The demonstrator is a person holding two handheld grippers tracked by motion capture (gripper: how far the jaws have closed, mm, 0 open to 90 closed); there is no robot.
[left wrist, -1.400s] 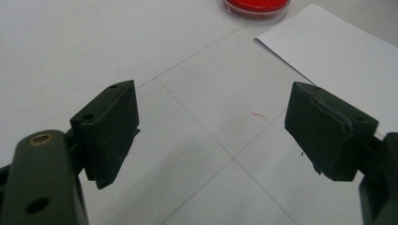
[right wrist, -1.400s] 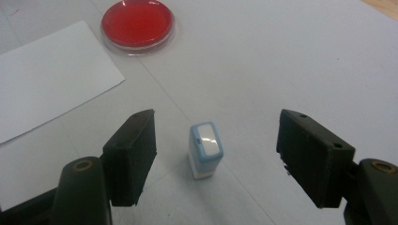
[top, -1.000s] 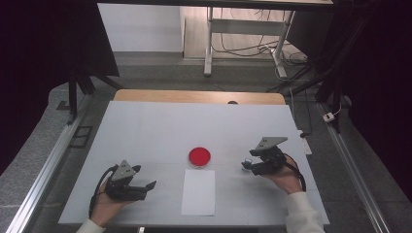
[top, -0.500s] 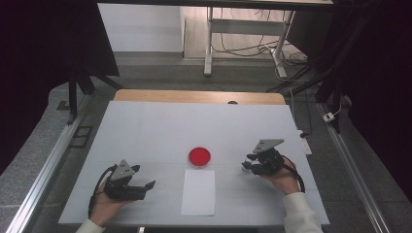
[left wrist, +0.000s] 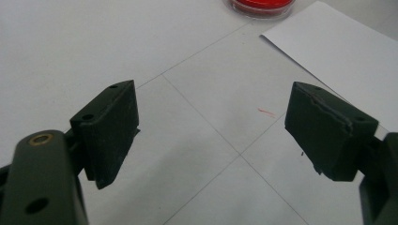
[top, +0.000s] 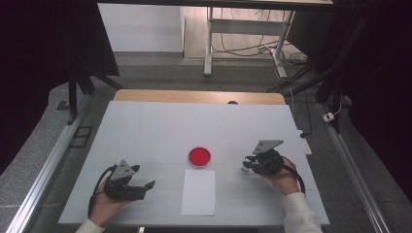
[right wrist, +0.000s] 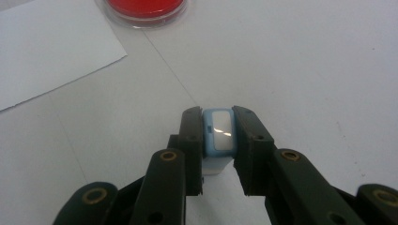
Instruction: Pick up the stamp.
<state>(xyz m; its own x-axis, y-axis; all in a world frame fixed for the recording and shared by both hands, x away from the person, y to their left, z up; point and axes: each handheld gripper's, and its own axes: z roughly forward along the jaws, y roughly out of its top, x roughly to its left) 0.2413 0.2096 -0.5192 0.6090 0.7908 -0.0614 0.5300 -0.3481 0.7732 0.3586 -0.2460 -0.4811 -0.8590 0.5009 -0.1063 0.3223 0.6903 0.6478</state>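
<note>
My right gripper [right wrist: 218, 123] is shut on a small light-blue block with a white face [right wrist: 219, 134], which stands on the white table; the jaws have just been closing on it. In the high view that right gripper [top: 246, 165] sits right of a round red dish [top: 199, 157]. A white paper sheet [top: 198, 191] lies just in front of the dish. My left gripper [top: 144, 176] rests at the front left, open with nothing between its jaws [left wrist: 211, 126]. The red dish [left wrist: 260, 4] and the paper [left wrist: 338, 51] lie ahead of it.
The white table top [top: 160, 131] has thin pencil grid lines and a small red mark [left wrist: 266, 112]. A wooden strip [top: 194, 96] borders its far edge. Metal rails run along both sides, and cables lie on the floor beyond.
The right gripper's jaws have drawn together onto the small blue block. Both hands have stayed in place, and the left gripper is unchanged.
</note>
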